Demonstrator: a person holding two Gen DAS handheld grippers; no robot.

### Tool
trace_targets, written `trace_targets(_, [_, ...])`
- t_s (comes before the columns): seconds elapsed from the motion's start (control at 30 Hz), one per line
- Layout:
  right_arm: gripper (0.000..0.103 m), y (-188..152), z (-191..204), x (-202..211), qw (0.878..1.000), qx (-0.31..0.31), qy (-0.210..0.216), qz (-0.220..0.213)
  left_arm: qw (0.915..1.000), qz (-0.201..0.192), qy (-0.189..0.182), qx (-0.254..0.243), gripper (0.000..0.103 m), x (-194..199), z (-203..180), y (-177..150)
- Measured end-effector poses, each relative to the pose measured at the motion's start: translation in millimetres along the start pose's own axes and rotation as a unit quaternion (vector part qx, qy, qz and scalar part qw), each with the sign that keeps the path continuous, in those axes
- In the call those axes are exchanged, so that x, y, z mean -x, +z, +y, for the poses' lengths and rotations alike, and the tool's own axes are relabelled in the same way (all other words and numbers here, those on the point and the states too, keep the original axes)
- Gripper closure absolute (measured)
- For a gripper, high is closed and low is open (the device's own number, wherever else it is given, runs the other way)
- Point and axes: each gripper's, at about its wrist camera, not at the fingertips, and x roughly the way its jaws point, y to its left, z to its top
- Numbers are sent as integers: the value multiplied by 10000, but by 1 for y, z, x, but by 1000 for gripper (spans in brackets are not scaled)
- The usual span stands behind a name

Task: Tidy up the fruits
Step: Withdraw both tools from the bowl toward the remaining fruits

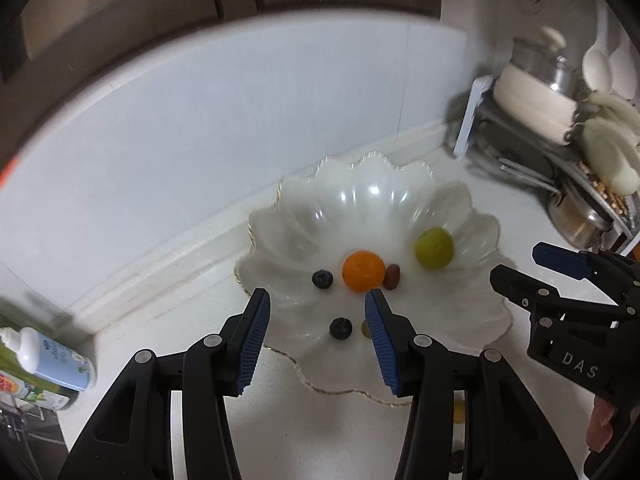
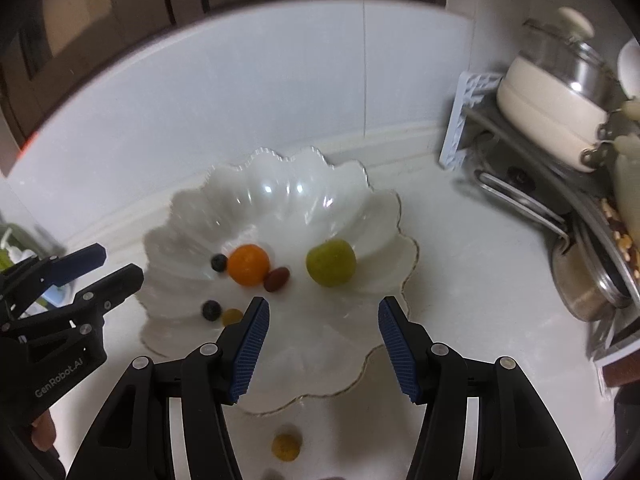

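we see the scalloped white bowl (image 2: pixel 384 216) on the pale counter (image 2: pixel 480 264), already holding an orange fruit (image 2: pixel 248 264), a green fruit (image 2: pixel 331 263), a small brown fruit (image 2: pixel 277 279), two dark berries (image 2: pixel 219 262) and a small yellowish fruit (image 2: pixel 232 316). still outside it, on the counter just in front of the bowl's near rim, lies a yellow fruit (image 2: pixel 285 447), with one or two darker pieces beside it at the frame's lower edge, too cut off to name. the right gripper (image 2: pixel 323 344) hovers over the bowl's near rim with its blue pads wide apart and nothing between them; the left gripper (image 1: pixel 316 340) is likewise spread and holds nothing, poised over the bowl's near left side. the relation that matters, we judge, is this: the yellow fruit lies below and behind the right gripper's fingertips, close under its body, not ahead of them, so the fingers point past it toward the bowl. the fruit looks round, so no long axis constrains the grasp. in the left wrist view the same fruit (image 1: pixel 459 411) shows only past the right-hand finger, toward the right gripper (image 1: pixel 516 264); we take the right one to be nearer, needing to draw back and dip.
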Motion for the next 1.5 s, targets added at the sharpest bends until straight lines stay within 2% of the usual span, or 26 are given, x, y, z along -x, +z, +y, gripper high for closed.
trace_targets(0.13, [45,-2,1,32,9992,-7,-52,-387,9993,-373,-55,-7,50,32,-2,-2])
trace_targets(0.43, [45,-20,6,94,9937,63,-315,-1075,9961,-864,-47,-161,49,86,-8,-19])
trace_targets(0.83, [45,-61,7,136,9884,-27,-424,-1459,9911,-1267,-355,-199,47,133,-16,-52])
trace_targets(1.1, [45,-91,8,162,9833,-144,-502,-1742,9873,-1477,-433,-388,45,154,-27,-73])
trace_targets(1.2, [45,-100,8,169,9824,-174,-535,-1779,9860,-1561,-362,-469,45,159,-31,-81])
trace_targets(1.5, [45,-125,10,179,9827,-252,-595,-1733,9858,-1536,-528,-416,45,168,-35,-102])
